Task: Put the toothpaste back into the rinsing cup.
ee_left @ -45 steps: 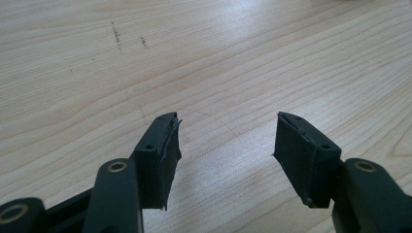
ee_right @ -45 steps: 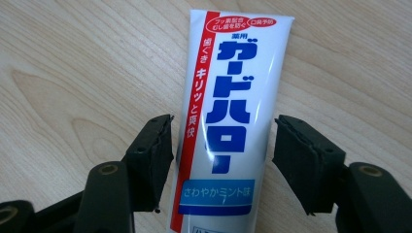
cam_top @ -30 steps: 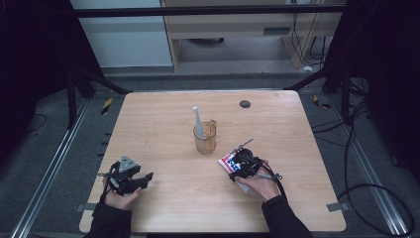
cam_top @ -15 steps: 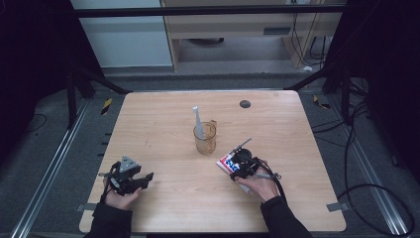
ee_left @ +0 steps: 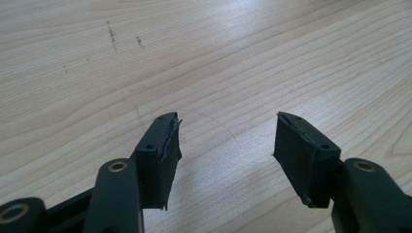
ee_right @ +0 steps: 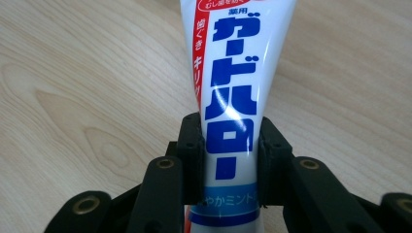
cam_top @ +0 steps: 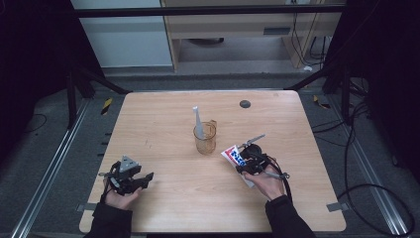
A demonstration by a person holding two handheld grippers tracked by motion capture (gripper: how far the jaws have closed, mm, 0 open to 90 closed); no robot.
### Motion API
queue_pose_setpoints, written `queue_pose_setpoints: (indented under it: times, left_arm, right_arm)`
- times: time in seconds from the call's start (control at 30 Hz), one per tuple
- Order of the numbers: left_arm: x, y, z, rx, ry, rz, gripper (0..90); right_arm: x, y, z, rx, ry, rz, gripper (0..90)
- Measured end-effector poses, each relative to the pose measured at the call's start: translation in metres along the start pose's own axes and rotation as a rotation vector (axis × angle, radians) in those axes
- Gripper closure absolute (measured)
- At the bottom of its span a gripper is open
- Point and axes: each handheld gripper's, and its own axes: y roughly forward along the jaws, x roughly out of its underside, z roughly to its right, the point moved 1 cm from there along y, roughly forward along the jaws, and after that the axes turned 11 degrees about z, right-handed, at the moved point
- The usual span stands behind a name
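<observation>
The table [cam_top: 163,129] is lying in front of me, a pale wooden top with a dark round spot [cam_top: 244,103] near its far edge. Two sleeved forearms are coming in over the near edge, each hand holding a gripper.

Near the middle a cup [cam_top: 204,137] is standing upright, clear and amber-tinted, with a handle on its right side. A white toothbrush [cam_top: 197,120] is leaning inside it, its end sticking well above the rim.

Just right of the cup, and apart from it, the right gripper [cam_top: 242,165] is pinching a tube [cam_top: 234,156] of toothpaste. In the right gripper view the tube [ee_right: 233,97] is running straight up between the two black jaws, white with big blue lettering and a red strip down its left side, and both pads are pressing against its sides close to the lower blue band. The jaws have just been closing, with the tube between them, and the right gripper [ee_right: 229,160] is now squeezing it across its width. From above, the tube's flat end is pointing up and left toward the cup, and I cannot tell whether the tube is touching the wood.

Over at the near left, well apart from all this, the left gripper [cam_top: 143,179] is sitting low over the wood. In the left gripper view its jaws are standing spread wide, the left gripper [ee_left: 226,141] holding nothing, with bare wood between the pads.
</observation>
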Motion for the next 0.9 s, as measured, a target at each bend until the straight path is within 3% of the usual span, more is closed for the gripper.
queue_pose_setpoints:
  times: [0.13, 0.47, 0.9]
  left_arm:
    - [0.000, 0.000, -0.001, 0.000, -0.001, 0.001, 41.5]
    - [0.000, 0.000, -0.001, -0.005, 0.002, -0.002, 41.5]
    - [-0.001, -0.001, -0.001, -0.011, -0.003, 0.011, 41.6]
  right_arm:
    - [-0.005, -0.010, 0.000, -0.015, 0.013, 0.070, 69.2]
    - [-0.014, -0.025, 0.001, 0.007, 0.035, 0.265, 69.4]
    - [-0.036, -0.042, -0.002, 0.035, 0.093, 0.565, 69.7]
